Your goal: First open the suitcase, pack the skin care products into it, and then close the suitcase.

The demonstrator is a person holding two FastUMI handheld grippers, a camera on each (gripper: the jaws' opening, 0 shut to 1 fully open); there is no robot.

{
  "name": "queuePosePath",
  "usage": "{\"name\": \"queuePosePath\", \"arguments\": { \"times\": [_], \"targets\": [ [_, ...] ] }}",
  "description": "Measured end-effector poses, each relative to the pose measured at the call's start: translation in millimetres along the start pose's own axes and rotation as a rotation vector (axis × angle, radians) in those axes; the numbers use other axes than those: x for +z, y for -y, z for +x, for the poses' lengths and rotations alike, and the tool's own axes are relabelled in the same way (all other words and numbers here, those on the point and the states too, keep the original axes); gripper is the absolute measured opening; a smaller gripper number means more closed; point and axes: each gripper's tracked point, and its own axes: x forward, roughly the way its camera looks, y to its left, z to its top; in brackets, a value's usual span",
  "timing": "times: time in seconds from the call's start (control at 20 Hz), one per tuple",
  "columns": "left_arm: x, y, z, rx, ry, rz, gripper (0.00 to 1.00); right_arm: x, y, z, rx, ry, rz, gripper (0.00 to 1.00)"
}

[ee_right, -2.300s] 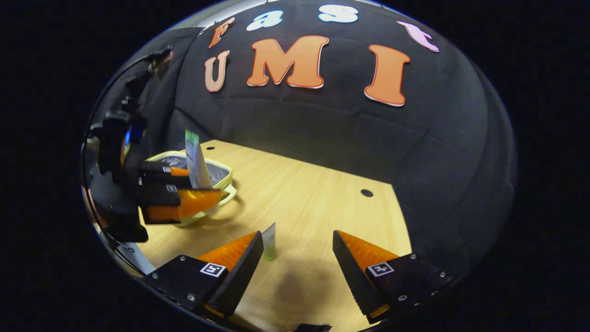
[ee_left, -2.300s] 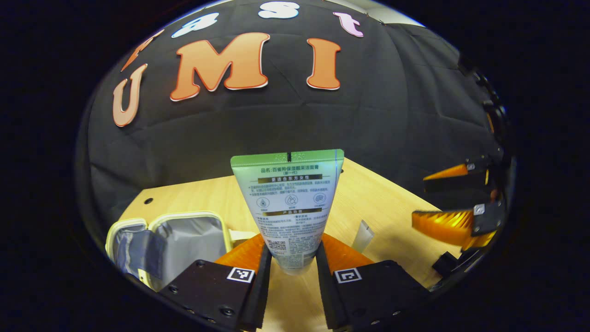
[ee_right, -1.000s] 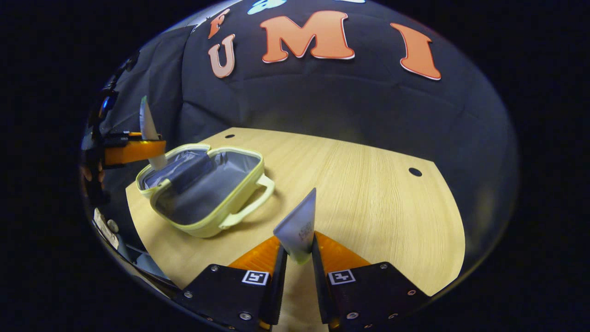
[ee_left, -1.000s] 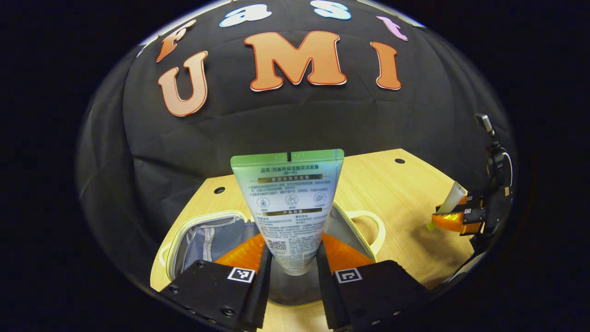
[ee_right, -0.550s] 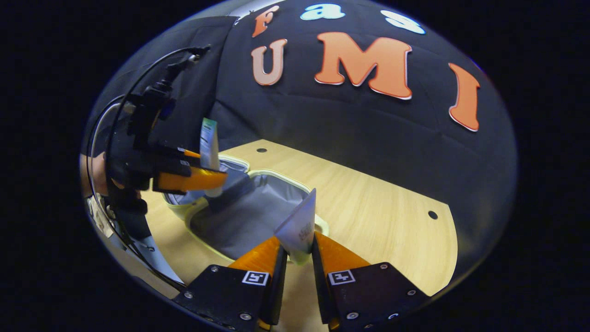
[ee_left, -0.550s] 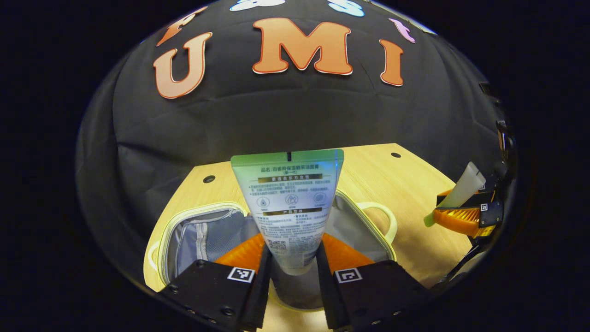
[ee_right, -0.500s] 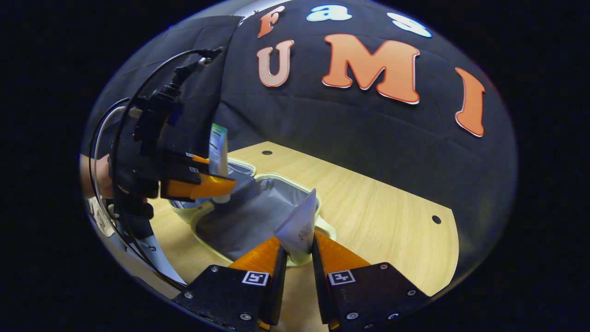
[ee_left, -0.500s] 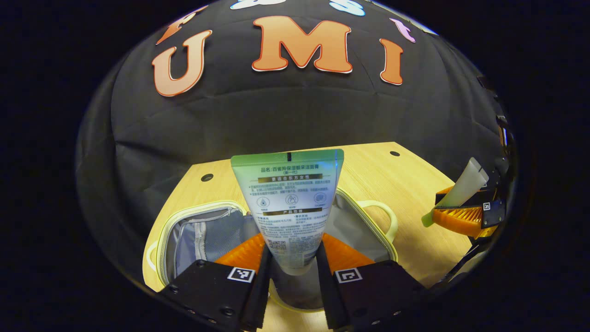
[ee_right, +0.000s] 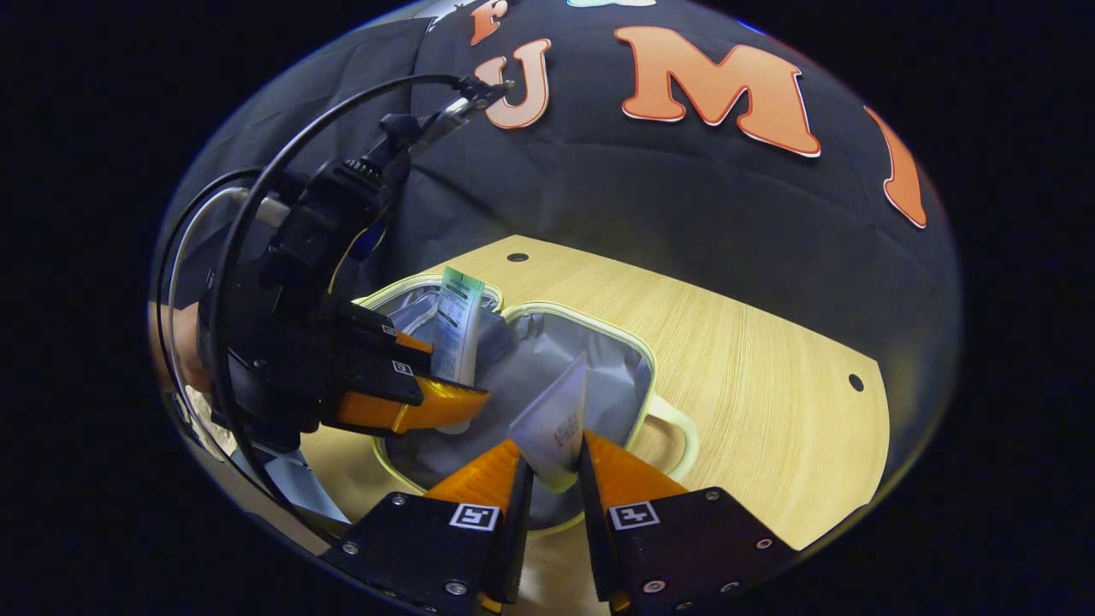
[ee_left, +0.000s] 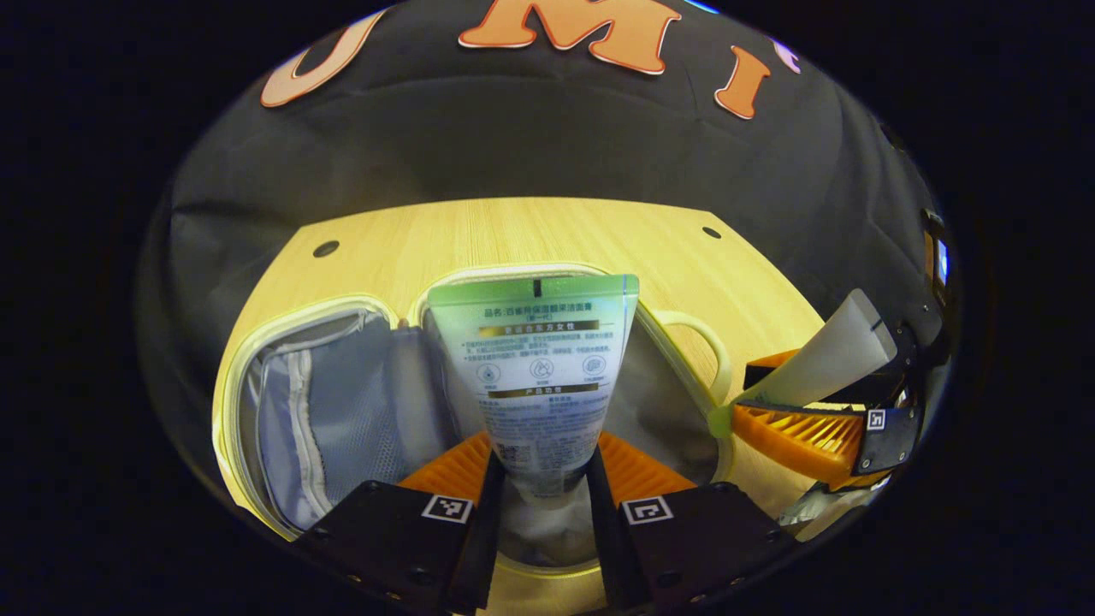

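A small pale-yellow suitcase (ee_left: pixel 329 301) (ee_right: pixel 676 415) lies open on the wooden table, grey lining showing. My left gripper (ee_left: pixel 537 496) is shut on a green-topped printed tube (ee_left: pixel 535 368), held upright over the case's right half. In the right gripper view that same gripper (ee_right: pixel 428 402) hangs over the case with the green-topped tube (ee_right: pixel 453 325). My right gripper (ee_right: pixel 554 483) is shut on a small pale tube (ee_right: pixel 556 423) with a green cap, above the case's near rim. In the left gripper view the right gripper (ee_left: pixel 796 419) and the small tube (ee_left: pixel 821 359) sit at the right.
The light wooden table (ee_right: pixel 770 376) has round holes (ee_right: pixel 517 257) near its far edge and ends at the black cloth wall. A handle (ee_left: pixel 706 338) sticks out from the case's right side. A hand (ee_right: pixel 171 342) and cables (ee_right: pixel 282 180) show behind the left gripper.
Both grippers have moved in and down over the open suitcase, each still holding its tube. The two grippers are now closer together.
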Motion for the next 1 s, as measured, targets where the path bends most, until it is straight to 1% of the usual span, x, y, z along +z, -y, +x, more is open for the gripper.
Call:
{"name": "queuePosePath", "arguments": {
  "times": [0.15, 0.25, 0.3, 0.35, 0.4, 0.45, 0.5, 0.6, 0.75, 0.8, 0.85, 0.9, 0.95, 1.0],
  "targets": [
    [-15, 5, 18, -0.016, -0.110, -0.074, 0.49, -9, 0, 19, -0.014, -0.050, 0.028, 0.33],
    [-25, -2, 30, 0.006, -0.185, -0.144, 0.49, -16, 1, 26, -0.024, -0.076, 0.034, 0.33],
    [-26, -1, 39, -0.012, -0.198, -0.152, 0.49, -19, 1, 27, -0.026, -0.088, 0.040, 0.33],
    [-31, -2, 50, -0.008, -0.220, -0.149, 0.49, -22, 2, 29, -0.034, -0.096, 0.049, 0.33],
    [-32, -2, 57, -0.001, -0.231, -0.152, 0.49, -22, 2, 30, -0.037, -0.105, 0.058, 0.33],
    [-31, -5, 63, 0.031, -0.226, -0.167, 0.52, -24, 4, 31, -0.051, -0.112, 0.064, 0.33],
    [-30, -6, 62, 0.043, -0.215, -0.180, 0.51, -26, 5, 32, -0.060, -0.127, 0.074, 0.33],
    [-24, -4, 58, 0.005, -0.168, -0.189, 0.57, -29, 8, 41, -0.065, -0.146, 0.086, 0.33],
    [-6, -8, 35, -0.002, -0.086, -0.182, 0.58, -33, 13, 48, -0.068, -0.164, 0.100, 0.33],
    [1, -13, 24, 0.007, -0.040, -0.164, 0.65, -34, 12, 50, -0.067, -0.174, 0.107, 0.33],
    [9, -25, 11, 0.036, 0.008, -0.123, 0.72, -38, 12, 53, -0.061, -0.193, 0.119, 0.33],
    [17, -48, -12, 0.124, 0.065, -0.073, 0.83, -42, 8, 58, -0.052, -0.214, 0.137, 0.33],
    [25, -60, -21, 0.159, 0.093, -0.070, 0.87, -43, 8, 60, -0.059, -0.217, 0.142, 0.33],
    [29, -72, -31, 0.196, 0.120, -0.072, 0.89, -45, 8, 62, -0.065, -0.217, 0.149, 0.39]
  ]
}}
